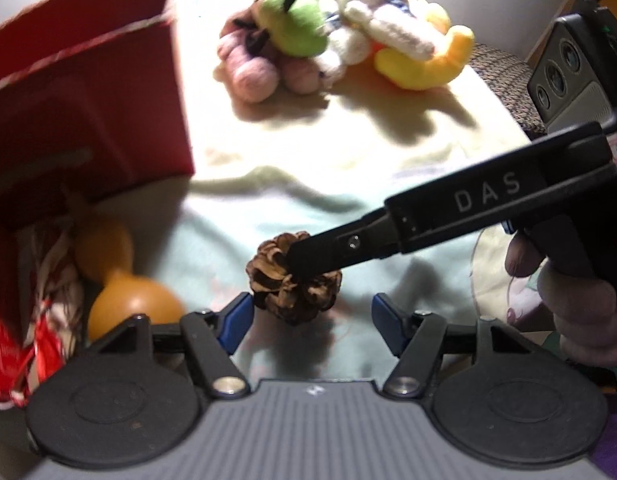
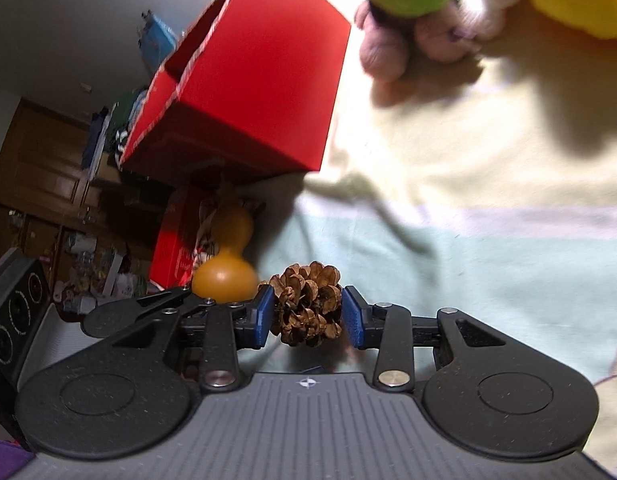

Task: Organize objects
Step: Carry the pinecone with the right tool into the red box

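A brown pine cone is pinched between the blue pads of my right gripper, which is shut on it. In the left wrist view the same pine cone is low over the pale green cloth, and the right gripper reaches it from the right, held by a hand. My left gripper stands open just in front of the cone with nothing between its pads. An open red box stands at the left.
An orange gourd lies left of the cone beside a red packet. Several plush toys are heaped at the back, green, pink, white and yellow. The red box stands behind the gourd. Cream and green cloth covers the surface.
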Available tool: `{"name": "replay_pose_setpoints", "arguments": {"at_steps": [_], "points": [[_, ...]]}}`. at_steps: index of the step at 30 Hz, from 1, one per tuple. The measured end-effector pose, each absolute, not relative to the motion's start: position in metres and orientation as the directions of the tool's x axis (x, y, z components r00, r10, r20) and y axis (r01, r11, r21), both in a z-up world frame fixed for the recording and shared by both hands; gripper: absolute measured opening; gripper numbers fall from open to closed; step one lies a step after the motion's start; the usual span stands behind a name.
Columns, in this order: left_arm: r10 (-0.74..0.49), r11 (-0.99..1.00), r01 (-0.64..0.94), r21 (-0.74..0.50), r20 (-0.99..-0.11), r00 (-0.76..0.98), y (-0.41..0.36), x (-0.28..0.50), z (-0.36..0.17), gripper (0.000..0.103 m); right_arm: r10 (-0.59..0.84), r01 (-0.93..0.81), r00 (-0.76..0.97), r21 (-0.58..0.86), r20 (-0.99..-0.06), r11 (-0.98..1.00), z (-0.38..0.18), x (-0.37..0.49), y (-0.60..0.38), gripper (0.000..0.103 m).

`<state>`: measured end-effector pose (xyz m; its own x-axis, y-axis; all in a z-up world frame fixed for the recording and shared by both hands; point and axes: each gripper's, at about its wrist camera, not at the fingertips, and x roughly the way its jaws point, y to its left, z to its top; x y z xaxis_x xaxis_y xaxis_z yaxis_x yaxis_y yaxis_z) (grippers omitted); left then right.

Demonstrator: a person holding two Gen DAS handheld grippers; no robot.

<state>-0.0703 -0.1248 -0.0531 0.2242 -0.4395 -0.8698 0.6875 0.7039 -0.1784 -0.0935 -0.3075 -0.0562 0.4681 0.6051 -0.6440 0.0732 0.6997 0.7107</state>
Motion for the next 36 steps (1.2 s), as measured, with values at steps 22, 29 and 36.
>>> {"name": "replay_pose_setpoints", "arguments": {"at_steps": [22,29,36], "points": [[-0.625,0.618,0.779,-0.107,-0.669,0.403,-0.095,0.001,0.065,0.06,0.486,-0.071,0.702,0.628,-0.52,0.775,0.063,-0.029,-0.288,0.04],[-0.641,0.615,0.778,-0.129,-0.656,0.398,-0.061,0.051,0.068,0.06,0.423,-0.074,0.679,0.518,-0.6,0.852,0.075,0.033,-0.242,0.04],[-0.647,0.605,0.762,-0.231,-0.7,0.302,-0.045,0.096,0.035,0.06,0.36,-0.029,0.562,0.417,-0.745,0.908,0.057,0.085,-0.214,0.04]]}}
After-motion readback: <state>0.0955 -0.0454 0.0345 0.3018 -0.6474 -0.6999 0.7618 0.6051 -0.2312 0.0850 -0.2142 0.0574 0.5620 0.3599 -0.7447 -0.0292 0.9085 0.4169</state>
